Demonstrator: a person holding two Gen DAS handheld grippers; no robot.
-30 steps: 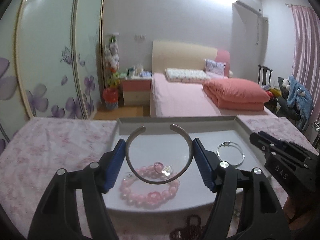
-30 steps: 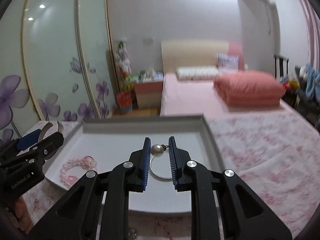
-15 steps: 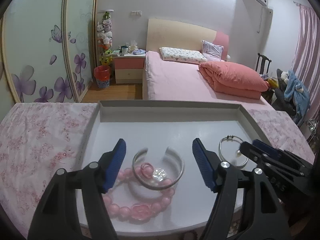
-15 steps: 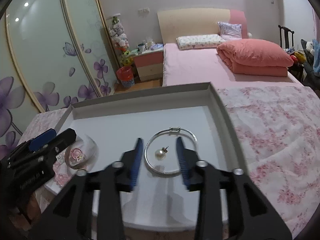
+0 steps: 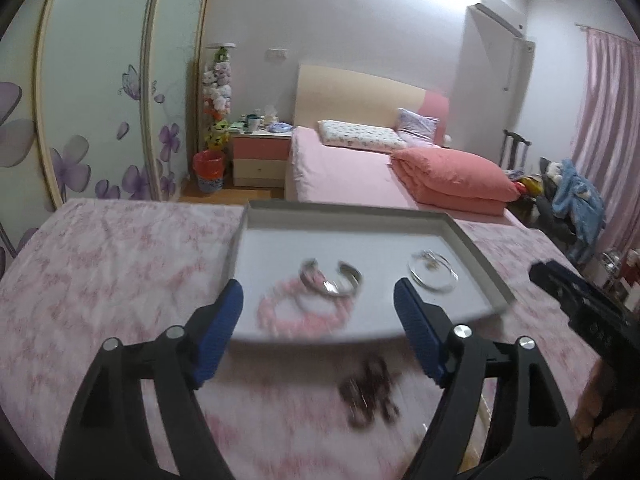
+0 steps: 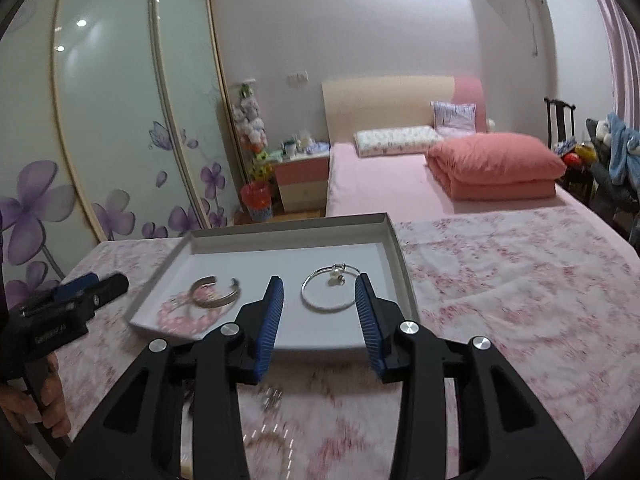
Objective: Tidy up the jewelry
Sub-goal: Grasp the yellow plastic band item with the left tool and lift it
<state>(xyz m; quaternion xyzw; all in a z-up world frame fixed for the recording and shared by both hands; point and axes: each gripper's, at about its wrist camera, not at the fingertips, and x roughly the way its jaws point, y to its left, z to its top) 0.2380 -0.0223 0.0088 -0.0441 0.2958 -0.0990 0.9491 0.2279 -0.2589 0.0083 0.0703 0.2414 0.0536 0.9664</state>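
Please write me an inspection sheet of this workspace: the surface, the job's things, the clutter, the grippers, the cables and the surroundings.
Surface: floral pink cloth covers the table.
Job's things: white tray holds a silver cuff overlapping a pink bead bracelet, and a thin silver bangle with a pearl earring inside it.
Clutter: dark blurred jewelry piece on the cloth before the tray; kind unclear.
Grippers: left gripper open, empty; right gripper open, empty.
Cables: nothing seen.
Surroundings: pink bed, nightstand, flowered wardrobe doors.
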